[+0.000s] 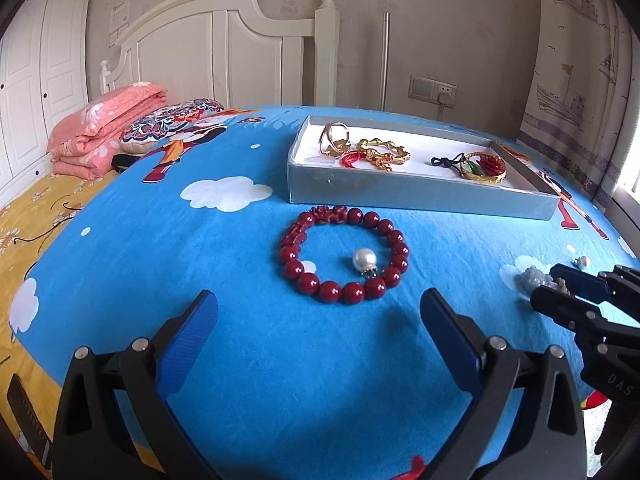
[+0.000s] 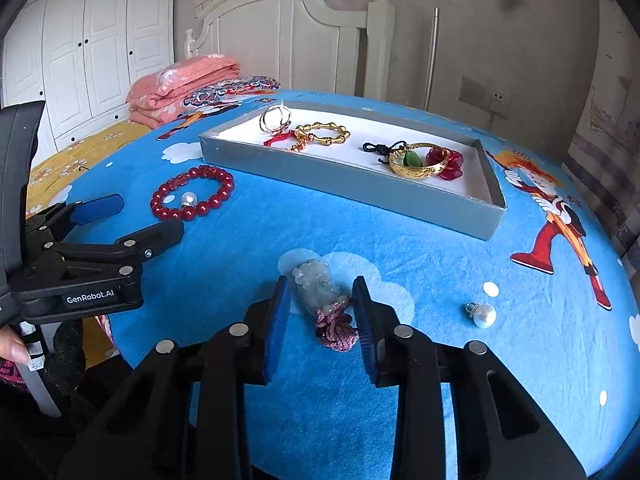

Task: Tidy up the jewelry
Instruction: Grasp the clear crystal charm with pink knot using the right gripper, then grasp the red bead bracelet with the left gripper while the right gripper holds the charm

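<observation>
A red bead bracelet [image 1: 344,254] lies on the blue bedsheet with a pearl earring [image 1: 365,261] inside its ring. My left gripper [image 1: 318,316] is open just in front of it. A pale jade pendant [image 2: 316,282] with a pink knotted cord [image 2: 336,330] lies between the open fingers of my right gripper [image 2: 320,304], which straddles it without closing. A second pearl earring [image 2: 482,314] lies to its right. The grey tray [image 2: 340,178] behind holds gold rings, a gold bangle [image 2: 420,166] and a red flower piece.
The tray shows in the left wrist view too [image 1: 400,190]. A folded pink quilt [image 1: 104,128] and a patterned pillow [image 1: 172,122] lie at the bed's head by the white headboard. My left gripper shows in the right wrist view [image 2: 132,220].
</observation>
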The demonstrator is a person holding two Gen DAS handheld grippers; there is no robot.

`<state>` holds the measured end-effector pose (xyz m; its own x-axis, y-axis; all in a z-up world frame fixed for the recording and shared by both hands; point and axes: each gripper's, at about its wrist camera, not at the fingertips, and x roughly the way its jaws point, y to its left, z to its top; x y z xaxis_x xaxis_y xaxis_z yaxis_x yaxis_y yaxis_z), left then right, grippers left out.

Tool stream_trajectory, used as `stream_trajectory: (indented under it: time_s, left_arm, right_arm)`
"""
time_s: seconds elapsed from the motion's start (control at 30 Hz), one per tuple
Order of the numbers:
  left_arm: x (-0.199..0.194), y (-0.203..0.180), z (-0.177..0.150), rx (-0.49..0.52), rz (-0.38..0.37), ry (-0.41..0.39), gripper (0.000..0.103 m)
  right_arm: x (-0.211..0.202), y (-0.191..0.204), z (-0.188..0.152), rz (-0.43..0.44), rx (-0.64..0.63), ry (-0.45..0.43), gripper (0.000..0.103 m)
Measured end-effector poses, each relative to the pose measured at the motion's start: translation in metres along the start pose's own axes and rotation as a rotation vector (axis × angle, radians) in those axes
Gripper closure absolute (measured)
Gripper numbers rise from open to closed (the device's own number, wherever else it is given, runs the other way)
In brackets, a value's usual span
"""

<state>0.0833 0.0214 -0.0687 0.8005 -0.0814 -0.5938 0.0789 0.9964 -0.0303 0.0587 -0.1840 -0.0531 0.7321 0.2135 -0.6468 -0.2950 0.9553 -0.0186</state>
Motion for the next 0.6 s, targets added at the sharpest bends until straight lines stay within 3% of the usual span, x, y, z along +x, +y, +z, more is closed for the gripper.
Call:
stream_trajectory:
  time_s: [0.1,0.27,0.4,0.53,0.6]
  left_arm:
    - [0.001,-0.001,0.006,0.003,-0.012,-0.002,0.005]
    - [0.000,-0.012,0.028,0.019,-0.043,-0.029,0.006]
    - [0.009,-0.019,0.043,0.015,-0.066,-0.031,0.014]
    - [0.013,-0.006,0.050,-0.035,-0.072,-0.023,0.015]
    - [0.015,0.001,0.055,-0.039,-0.065,-0.019,0.023]
  right_arm:
    - [-0.002,0.008,-0.007,-0.033,-0.019,-0.053,0.083]
    - [-0.002,0.005,-0.007,-0.023,0.005,-0.062,0.083]
    - [-0.003,0.007,-0.009,-0.026,0.010,-0.068,0.083]
    - [-0.006,0.008,-0.012,-0.026,0.008,-0.075,0.083]
    - [-0.005,0.007,-0.012,-0.021,0.015,-0.077,0.082]
